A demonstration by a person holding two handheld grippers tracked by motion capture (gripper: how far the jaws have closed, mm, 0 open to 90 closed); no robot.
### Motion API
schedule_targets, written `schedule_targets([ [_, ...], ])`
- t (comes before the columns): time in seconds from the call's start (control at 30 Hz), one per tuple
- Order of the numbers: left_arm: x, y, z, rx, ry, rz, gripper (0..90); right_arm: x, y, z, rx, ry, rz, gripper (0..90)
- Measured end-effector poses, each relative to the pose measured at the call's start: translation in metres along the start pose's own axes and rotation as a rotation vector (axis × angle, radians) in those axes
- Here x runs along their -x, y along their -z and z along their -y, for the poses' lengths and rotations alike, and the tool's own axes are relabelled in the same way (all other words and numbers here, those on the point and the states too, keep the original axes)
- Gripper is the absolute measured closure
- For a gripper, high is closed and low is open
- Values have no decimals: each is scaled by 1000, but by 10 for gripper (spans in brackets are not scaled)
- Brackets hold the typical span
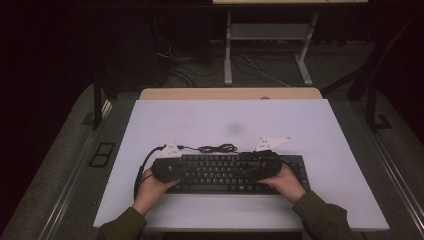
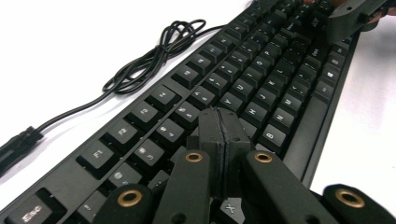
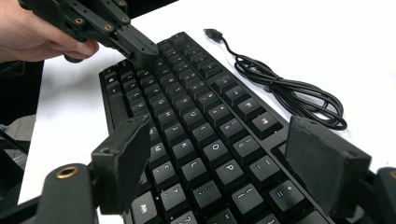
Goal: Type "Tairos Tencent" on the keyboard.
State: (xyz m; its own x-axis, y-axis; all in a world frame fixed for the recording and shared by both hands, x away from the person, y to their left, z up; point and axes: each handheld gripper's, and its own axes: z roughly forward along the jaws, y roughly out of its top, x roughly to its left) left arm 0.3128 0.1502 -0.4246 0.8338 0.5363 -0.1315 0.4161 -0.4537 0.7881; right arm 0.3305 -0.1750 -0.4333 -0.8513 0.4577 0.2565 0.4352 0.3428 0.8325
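A black keyboard (image 1: 225,175) lies on the white table top (image 1: 225,120), near its front edge. Its black cable (image 1: 217,148) lies coiled just behind it, unplugged. My left gripper (image 2: 224,128) is shut with nothing between its pads, and its tip hovers low over the left-hand keys (image 2: 261,79). In the right gripper view this left gripper (image 3: 142,49) rests on or just above the far rows of the keyboard (image 3: 196,121). My right gripper (image 3: 219,154) stands wide open over the right-hand keys, its pads (image 3: 123,158) level with them and holding nothing.
The cable's plug (image 3: 212,33) lies loose on the white top beyond the keyboard. A wooden desk edge (image 1: 230,93) borders the far side. Table legs and floor cables (image 1: 250,60) stand in the dark behind.
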Motion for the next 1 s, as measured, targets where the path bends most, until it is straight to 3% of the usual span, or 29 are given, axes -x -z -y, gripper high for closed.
schedule_targets([
  [0.1,2,-1,1,-3,2,5,848,-1,-1,0,1,0,-4,224],
  [0.37,5,-1,2,5,10,4,691,-7,-5,-5,-18,17,-49,430],
  [0.8,6,-2,4,17,18,-10,383,-23,-34,-11,-92,73,-107,719],
  [1.0,5,-2,5,19,18,-4,322,-28,-43,-13,-122,96,-113,828],
])
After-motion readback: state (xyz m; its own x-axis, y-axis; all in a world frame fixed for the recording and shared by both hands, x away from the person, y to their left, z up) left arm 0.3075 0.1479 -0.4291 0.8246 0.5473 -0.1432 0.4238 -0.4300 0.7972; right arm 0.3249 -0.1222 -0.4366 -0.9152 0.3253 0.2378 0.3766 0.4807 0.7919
